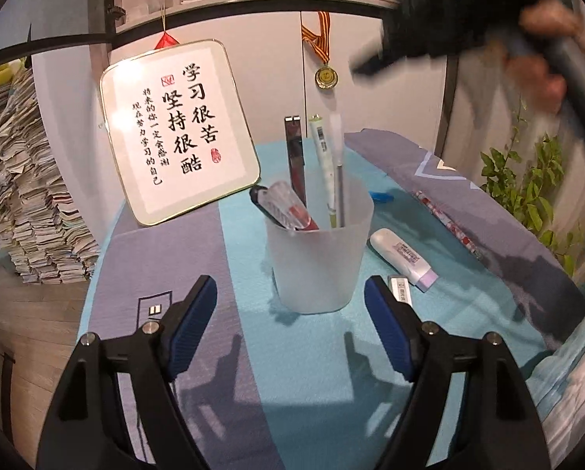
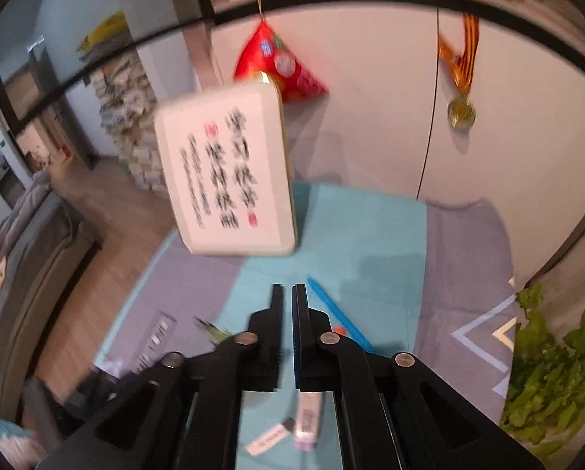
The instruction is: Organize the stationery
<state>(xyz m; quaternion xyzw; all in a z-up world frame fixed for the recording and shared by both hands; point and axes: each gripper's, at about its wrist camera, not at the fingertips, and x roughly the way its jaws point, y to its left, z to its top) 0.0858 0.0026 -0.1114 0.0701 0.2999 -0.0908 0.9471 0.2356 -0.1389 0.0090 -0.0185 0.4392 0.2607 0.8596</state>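
Stationery partly gathered in a frosted cup; left claw spread and empty, right claw pressed together and empty.

The left wrist view shows the left gripper (image 1: 290, 309) with its blue pads wide apart, just short of the frosted cup (image 1: 317, 250), touching nothing. The cup stands on the teal and grey cloth (image 1: 229, 274) and holds several pens (image 1: 325, 164). Beside it lie a white correction tape (image 1: 404, 254), a small lead case (image 1: 400, 290) and a patterned pen (image 1: 447, 225). Only this view shows the cup; a blurred hand (image 1: 543, 58) crosses its upper right. The right wrist view shows the right gripper (image 2: 287, 293) closed with nothing between its fingers, above a blue pen (image 2: 333, 311), and a framed calligraphy board (image 2: 229, 172), blurred.
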